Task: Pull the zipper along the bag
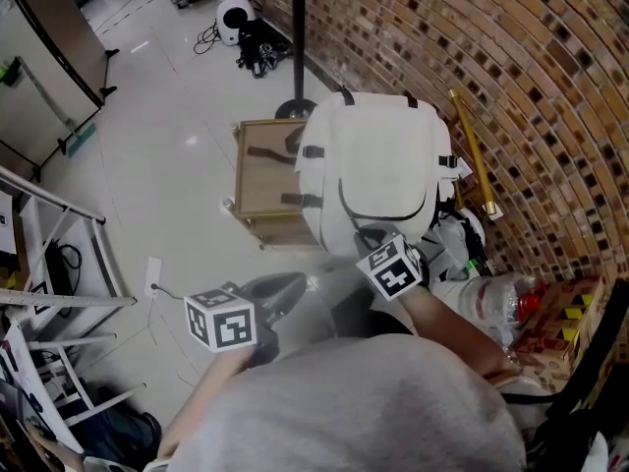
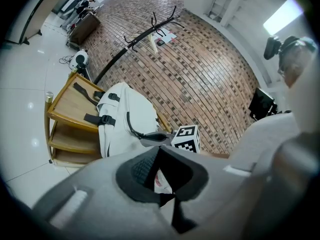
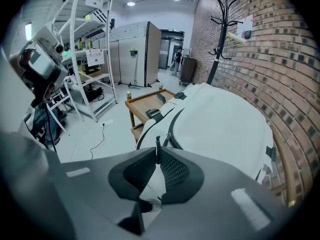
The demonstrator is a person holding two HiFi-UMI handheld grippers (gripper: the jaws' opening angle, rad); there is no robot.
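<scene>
The pull is pinched between the tips of the right gripper, whose jaws are closed on it at the near end of the bag. The left gripper is held short of the bag and to its left, jaws closed on nothing. From the pull, the zipper is seen as a dark line running straight away from the right gripper and curving over the bag's white face. The coming move is judged to be a draw along that line, away from the person. It falls to the right gripper, the nearer one, while the left could be brought in to steady the fabric. The bag is rested across the top of a wooden cart, against a brick wall.
</scene>
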